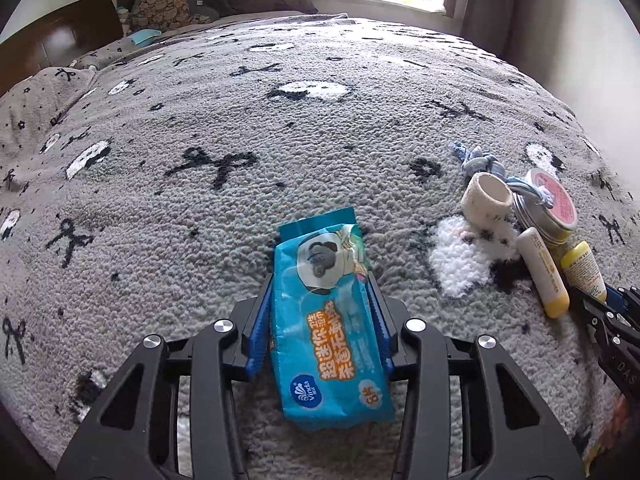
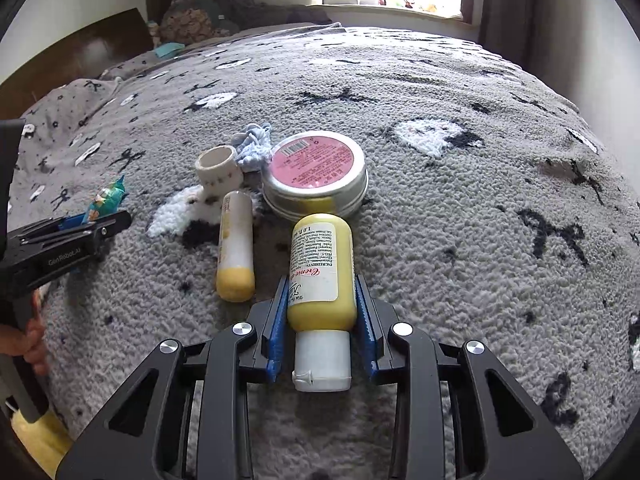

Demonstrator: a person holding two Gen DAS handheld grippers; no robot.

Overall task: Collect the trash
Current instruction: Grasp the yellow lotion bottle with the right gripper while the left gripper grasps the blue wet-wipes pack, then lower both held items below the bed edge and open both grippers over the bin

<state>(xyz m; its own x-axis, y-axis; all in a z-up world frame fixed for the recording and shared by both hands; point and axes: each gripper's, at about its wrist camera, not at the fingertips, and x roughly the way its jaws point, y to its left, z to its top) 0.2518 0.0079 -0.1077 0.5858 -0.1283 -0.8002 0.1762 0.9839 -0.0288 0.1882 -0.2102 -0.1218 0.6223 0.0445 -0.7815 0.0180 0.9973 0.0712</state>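
in the left wrist view the left gripper has its fingers closed on a blue wipes pack at lower centre, long axis along them; in the right wrist view the right gripper pinches a yellow tube lying lengthwise on the bed.

Both tongs, left and right, clamped (fingers parallel).
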